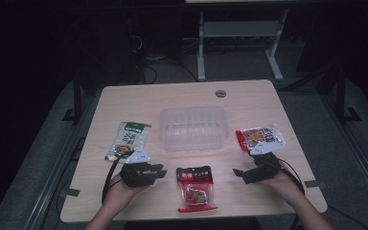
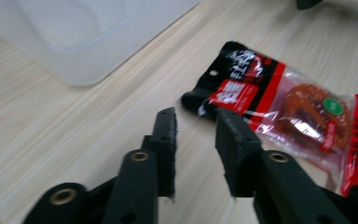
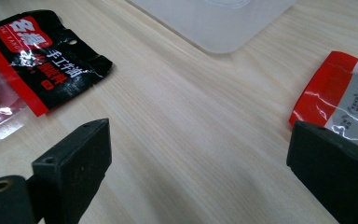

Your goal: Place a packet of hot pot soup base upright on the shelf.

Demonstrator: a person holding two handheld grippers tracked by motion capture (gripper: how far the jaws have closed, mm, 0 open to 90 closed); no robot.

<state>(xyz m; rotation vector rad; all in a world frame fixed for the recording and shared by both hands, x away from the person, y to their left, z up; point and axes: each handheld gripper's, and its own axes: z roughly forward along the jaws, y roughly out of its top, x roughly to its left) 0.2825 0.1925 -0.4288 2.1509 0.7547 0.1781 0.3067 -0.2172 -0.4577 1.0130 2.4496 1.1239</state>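
Red-and-black snack pouch (image 1: 196, 188) sits near the tabletop's (image 1: 249, 98) front edge, midway between both grippers. Left gripper (image 1: 159, 171) is narrowed with nothing in it, right gripper (image 1: 238, 175) spread wide, also empty. Looks light, crinkly and slippery, so I'd pinch the flat sealed end. Farther back: clear tub (image 1: 192, 127) mid-tabletop, green packet (image 1: 129, 139) left, orange packet (image 1: 259, 138) right.
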